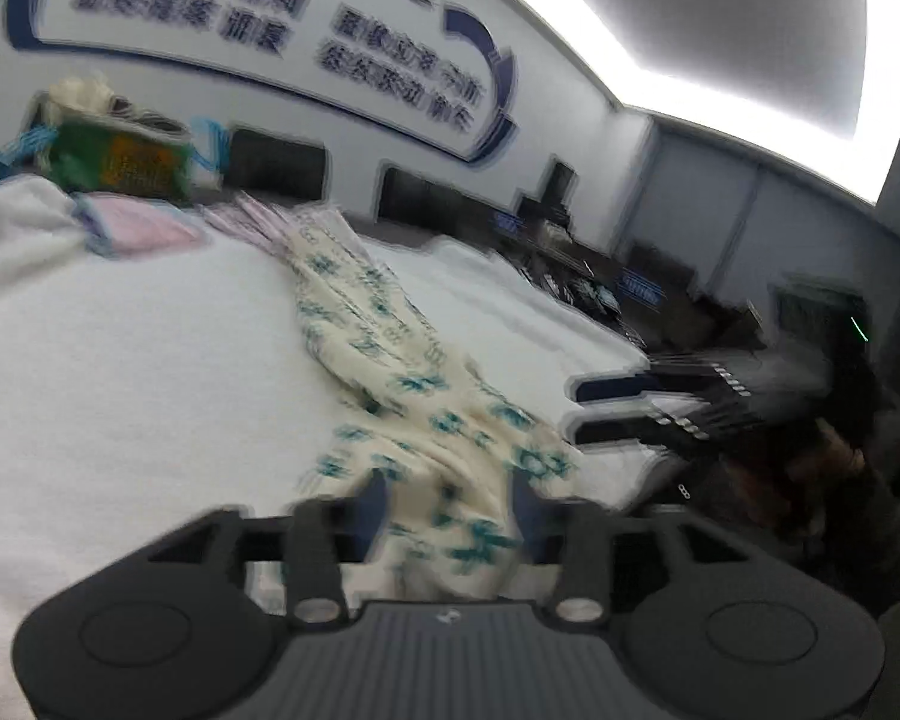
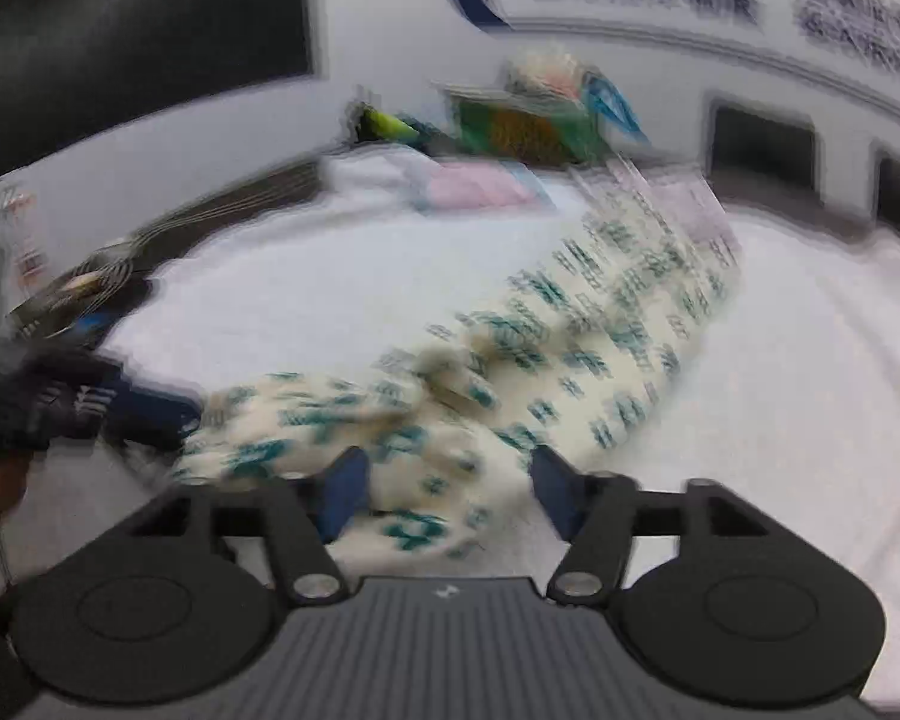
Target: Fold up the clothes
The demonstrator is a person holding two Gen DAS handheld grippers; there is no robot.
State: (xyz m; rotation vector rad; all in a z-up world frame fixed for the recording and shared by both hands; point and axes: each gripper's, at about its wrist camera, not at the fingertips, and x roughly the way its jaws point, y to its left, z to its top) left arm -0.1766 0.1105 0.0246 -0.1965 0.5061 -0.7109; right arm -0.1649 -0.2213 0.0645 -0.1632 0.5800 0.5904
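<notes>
While both views are motion-blurred, the layout can still be read: the cream garment with teal print (image 1: pixel 390 360) is stretched in a long, rumpled strip across the white-covered desk (image 1: pixel 120 390), its near end bunched just ahead of both tools.

The left tool (image 1: pixel 450 504) is seen with its jaws set apart, cloth lying between them, but no pinch can be made out. The same goes for the right tool (image 2: pixel 444 480) — jaws parted over the bunched end, nothing clamped as far as can be told.

Judged step: near end to be taken up for a fold.

- A single layer at each corner should be picked, not the bunched wad.
- Both ends should be lifted level — strip kept taut.
- The pink folded item (image 1: pixel 144 228) and the green bag (image 1: pixel 120 162) at the far side should be kept clear of.
</notes>
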